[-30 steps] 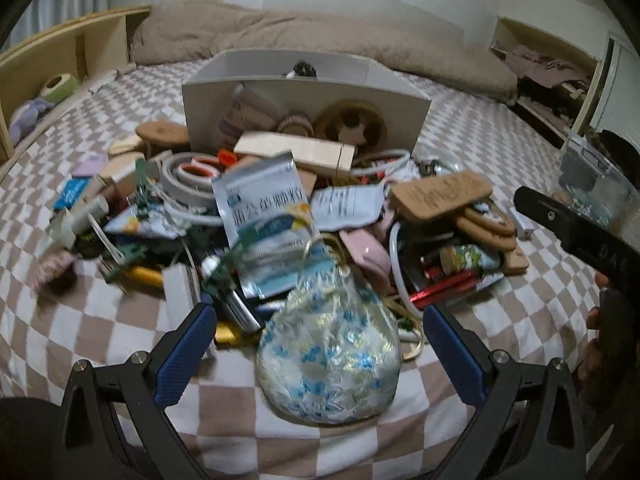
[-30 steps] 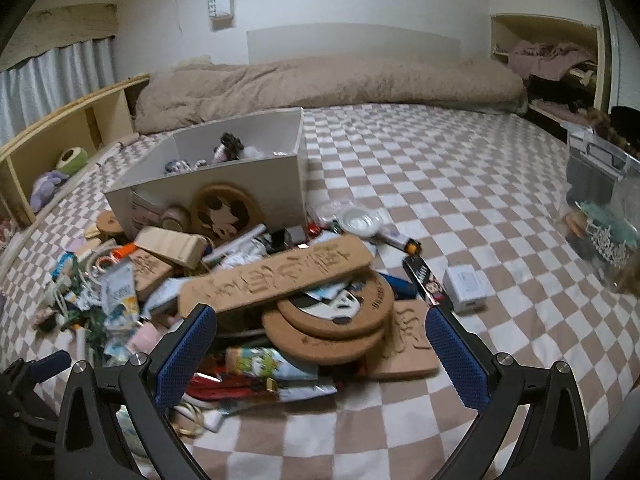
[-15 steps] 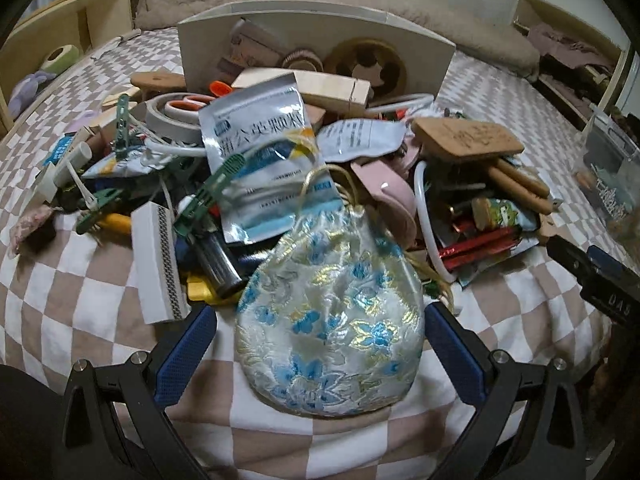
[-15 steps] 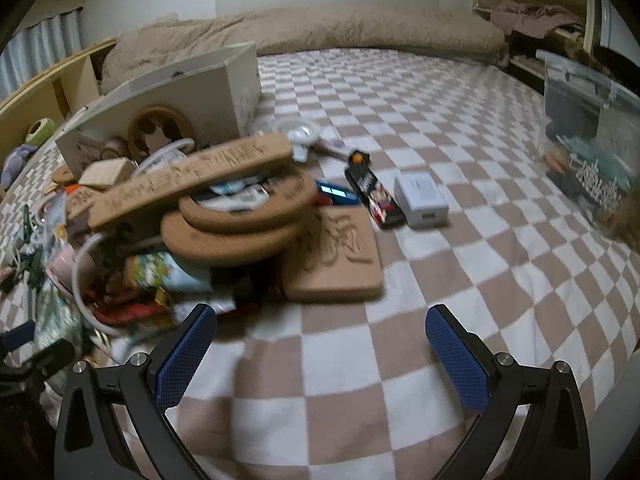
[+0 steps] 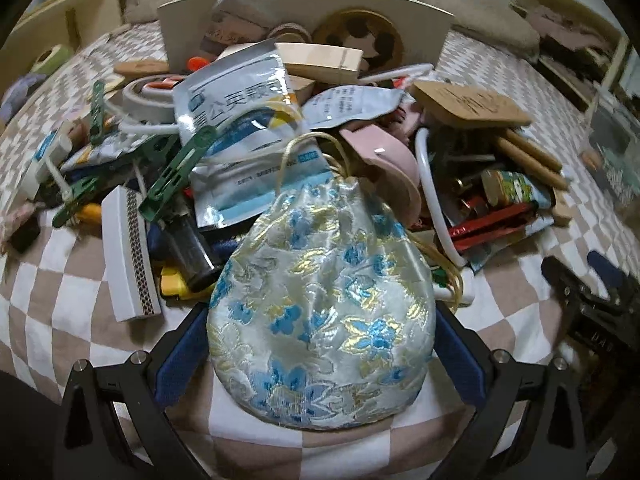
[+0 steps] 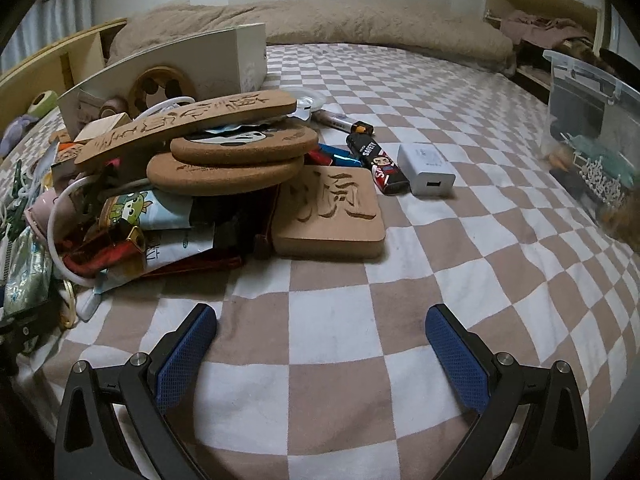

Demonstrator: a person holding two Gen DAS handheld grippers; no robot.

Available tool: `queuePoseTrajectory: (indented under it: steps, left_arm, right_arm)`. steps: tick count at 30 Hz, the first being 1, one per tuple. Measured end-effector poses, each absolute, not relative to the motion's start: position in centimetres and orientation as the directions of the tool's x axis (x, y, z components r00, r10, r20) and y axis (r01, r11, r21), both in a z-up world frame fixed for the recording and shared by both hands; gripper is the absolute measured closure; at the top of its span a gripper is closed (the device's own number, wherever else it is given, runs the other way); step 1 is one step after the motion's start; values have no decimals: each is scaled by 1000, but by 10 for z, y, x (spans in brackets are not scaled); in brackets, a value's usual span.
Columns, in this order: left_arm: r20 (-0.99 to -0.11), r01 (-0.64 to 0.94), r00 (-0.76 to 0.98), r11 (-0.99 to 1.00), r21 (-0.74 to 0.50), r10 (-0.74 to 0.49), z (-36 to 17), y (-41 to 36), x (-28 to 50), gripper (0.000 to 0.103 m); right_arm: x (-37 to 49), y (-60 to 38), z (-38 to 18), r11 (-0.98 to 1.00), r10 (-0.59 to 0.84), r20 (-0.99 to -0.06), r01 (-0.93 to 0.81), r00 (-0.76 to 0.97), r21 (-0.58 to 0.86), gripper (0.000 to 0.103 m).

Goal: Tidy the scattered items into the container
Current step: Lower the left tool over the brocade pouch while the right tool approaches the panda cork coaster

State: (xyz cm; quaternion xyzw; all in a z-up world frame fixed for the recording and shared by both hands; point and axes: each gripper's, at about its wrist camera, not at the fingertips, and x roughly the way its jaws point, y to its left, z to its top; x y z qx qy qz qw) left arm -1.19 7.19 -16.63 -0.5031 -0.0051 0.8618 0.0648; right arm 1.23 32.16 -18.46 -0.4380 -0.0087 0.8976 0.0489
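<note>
The brocade drawstring pouch (image 5: 324, 316) lies at the near edge of the clutter pile, on the checkered bedspread (image 6: 360, 280), between the spread left tongs (image 5: 322, 344); the blue pads (image 5: 182, 344) flank it, contact uncertain. Behind the pile stands the white container (image 5: 304, 4), holding a round wooden disc (image 5: 358, 38). The right tongs (image 6: 320, 344) are spread and empty over bare bedspread, short of a carved wooden block (image 6: 330, 210). A beige duvet (image 6: 360, 24) lies beyond. Compared with a second ago, both tongs sit lower and closer in.
</note>
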Motion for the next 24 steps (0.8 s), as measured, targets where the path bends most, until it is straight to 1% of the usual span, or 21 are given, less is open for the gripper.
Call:
queuePoseTrajectory:
  steps: [3, 10, 14, 16, 18, 19, 22, 24]
  left_arm:
    - [-862, -86, -488, -991, -105, 134, -168, 67, -12, 0]
    - [-849, -95, -506, -988, -121, 152, -167, 64, -7, 0]
    - [-840, -100, -517, -986, -131, 164, -166, 62, -5, 0]
    - [-840, -97, -519, -987, -125, 158, -165, 64, -5, 0]
    - [-838, -99, -522, -987, -124, 158, -165, 65, -5, 0]
    - [-837, -100, -522, -987, -128, 162, -165, 64, -5, 0]
    - [-832, -104, -523, -983, -151, 183, -163, 59, -7, 0]
    - [-823, -96, -529, -978, -185, 208, -162, 54, -8, 0]
  right_arm:
    - [10, 319, -187, -993, 115, -785, -75, -609, -88, 0]
    - [14, 331, -182, -999, 23, -790, -47, -613, 7, 0]
    - [9, 334, -173, -1000, 0, -807, -6, -590, 4, 0]
    - [7, 339, -168, -999, -29, -809, -4, -588, 39, 0]
    - [3, 346, -159, -996, -69, -797, -1, -600, 86, 0]
    - [0, 348, -155, -996, -69, -790, -1, -609, 88, 0]
    - [-8, 346, -140, -999, -51, -757, 22, -651, 49, 0]
    - [-15, 340, -132, -998, -69, -738, 51, -672, 47, 0]
